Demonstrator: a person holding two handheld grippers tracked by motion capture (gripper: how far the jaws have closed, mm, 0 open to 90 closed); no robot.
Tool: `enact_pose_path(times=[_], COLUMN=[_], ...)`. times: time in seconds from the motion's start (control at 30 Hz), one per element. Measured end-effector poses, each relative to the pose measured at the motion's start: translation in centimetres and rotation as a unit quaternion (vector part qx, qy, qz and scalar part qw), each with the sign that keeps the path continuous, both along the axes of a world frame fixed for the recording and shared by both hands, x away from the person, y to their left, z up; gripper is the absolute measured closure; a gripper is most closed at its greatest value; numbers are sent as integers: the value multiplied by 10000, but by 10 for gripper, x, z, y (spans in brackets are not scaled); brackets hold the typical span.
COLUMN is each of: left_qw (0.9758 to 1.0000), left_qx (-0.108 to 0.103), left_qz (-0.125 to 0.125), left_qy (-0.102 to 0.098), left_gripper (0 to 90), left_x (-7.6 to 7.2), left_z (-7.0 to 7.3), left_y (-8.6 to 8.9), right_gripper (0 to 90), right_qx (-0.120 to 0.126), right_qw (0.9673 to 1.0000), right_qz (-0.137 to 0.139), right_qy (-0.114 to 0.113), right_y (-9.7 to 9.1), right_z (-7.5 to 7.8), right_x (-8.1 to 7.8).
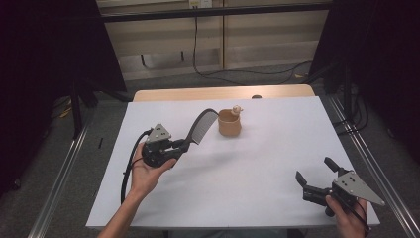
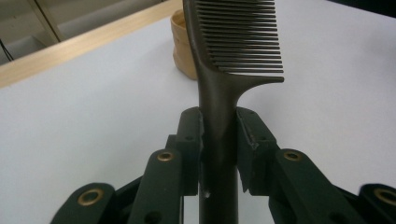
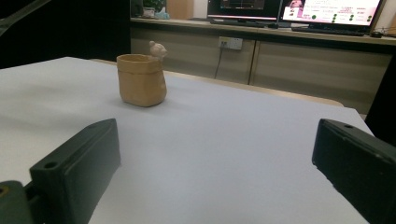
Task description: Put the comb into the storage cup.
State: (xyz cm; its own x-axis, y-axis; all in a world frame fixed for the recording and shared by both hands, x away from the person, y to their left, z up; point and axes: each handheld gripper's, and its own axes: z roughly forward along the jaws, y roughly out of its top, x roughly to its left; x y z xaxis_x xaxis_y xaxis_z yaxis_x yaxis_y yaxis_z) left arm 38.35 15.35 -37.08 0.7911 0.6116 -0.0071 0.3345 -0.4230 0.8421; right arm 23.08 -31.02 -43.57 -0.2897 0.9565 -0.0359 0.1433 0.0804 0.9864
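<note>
My left gripper (image 1: 182,145) is shut on the handle of a dark grey comb (image 1: 202,127), held above the left-middle of the white sheet. In the left gripper view the comb (image 2: 233,42) rises between the two pads (image 2: 191,135), teeth to the right. Its toothed end points up and right toward a tan cup (image 1: 230,123) with a small figure on its rim, which stands upright at the back centre. The cup (image 2: 183,46) sits just behind the comb there. My right gripper (image 1: 317,173) rests open at the front right corner, nothing between its jaws, facing the cup (image 3: 141,79).
A white sheet (image 1: 257,163) covers the wooden table (image 1: 198,93). Metal rails (image 1: 376,173) run along both sides on the floor. Black cables (image 1: 247,72) lie behind the table. Cabinets and lit monitors (image 3: 327,11) stand beyond the far edge.
</note>
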Motion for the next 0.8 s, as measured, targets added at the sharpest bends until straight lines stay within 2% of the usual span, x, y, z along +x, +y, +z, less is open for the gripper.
enact_pose_path(times=[0.07, 0.1, 0.3, 0.33, 0.37, 0.47, 0.63, 0.8], left_qw=[9999, 9999, 9996, 9994, 9989, 9981, 9974, 9967], left_qx=[-11, -101, -198, -238, -271, -371, -443, -627], left_qz=[7, -9, 42, 76, 157, 259, 288, 252], left_qy=[-125, -123, -200, -226, -342, -413, -481, -457], left_gripper=[727, 727, 727, 727, 727, 727, 727, 727], left_x=[-1, -1, -2, -3, -4, -5, -4, 0], left_z=[2, 2, 4, 4, 4, 3, 1, 0], left_y=[1, 1, 3, 3, 3, 3, 2, -1], right_gripper=[6, 6, 6, 6, 5, 6, 5, 5], right_qx=[0, 1, -10, -6, -1, 2, 14, -7], right_qw=[10000, 10000, 10000, 10000, 10000, 10000, 10000, 10000], right_qz=[-6, 1, -9, -8, -12, -3, -16, -28], right_qy=[11, 2, 8, 6, 4, -9, -23, 2], right_y=[0, 0, 0, 0, 0, 0, 0, -1], right_z=[0, 0, 0, 0, 0, 0, 0, 0], right_x=[0, 0, 0, 0, 0, 0, -1, -1])
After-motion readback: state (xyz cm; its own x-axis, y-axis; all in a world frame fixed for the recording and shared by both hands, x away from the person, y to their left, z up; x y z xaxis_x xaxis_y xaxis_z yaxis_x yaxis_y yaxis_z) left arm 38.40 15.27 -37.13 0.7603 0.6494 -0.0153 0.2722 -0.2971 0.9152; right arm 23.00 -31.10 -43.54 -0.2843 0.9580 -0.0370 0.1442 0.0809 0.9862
